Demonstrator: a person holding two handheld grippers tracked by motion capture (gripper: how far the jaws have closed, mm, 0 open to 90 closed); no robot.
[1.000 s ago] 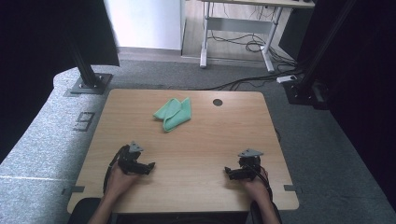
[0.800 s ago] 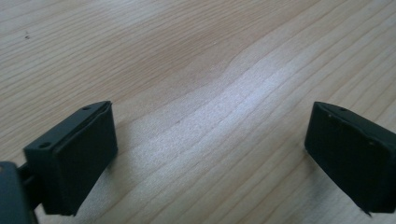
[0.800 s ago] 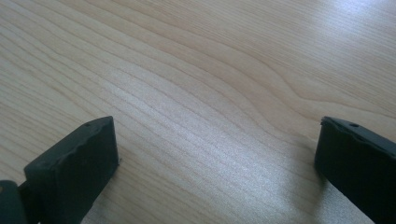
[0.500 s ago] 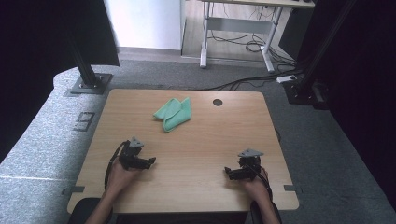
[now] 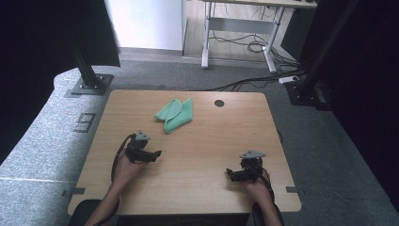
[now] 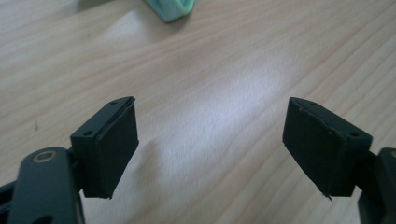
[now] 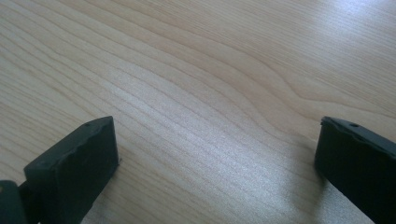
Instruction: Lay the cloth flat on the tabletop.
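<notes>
A folded green cloth lies on the wooden table, left of centre toward the far edge. Its near corner shows at the top of the left gripper view. My left gripper is held over the table's near left, short of the cloth, its tips pointing right. Its jaws have just been closing a little, but they still stand apart with only bare wood between them. At the near right, my right gripper rests low with its tips pointing left. It is open with nothing in it.
A round cable hole sits near the table's far edge, right of the cloth. Black frame posts stand on the carpet off the far corners. A desk frame with cables stands farther back.
My left hand has moved forward along the table's left side, nearer the green cloth, and lifted slightly. The right hand and the cloth have stayed where they were.
</notes>
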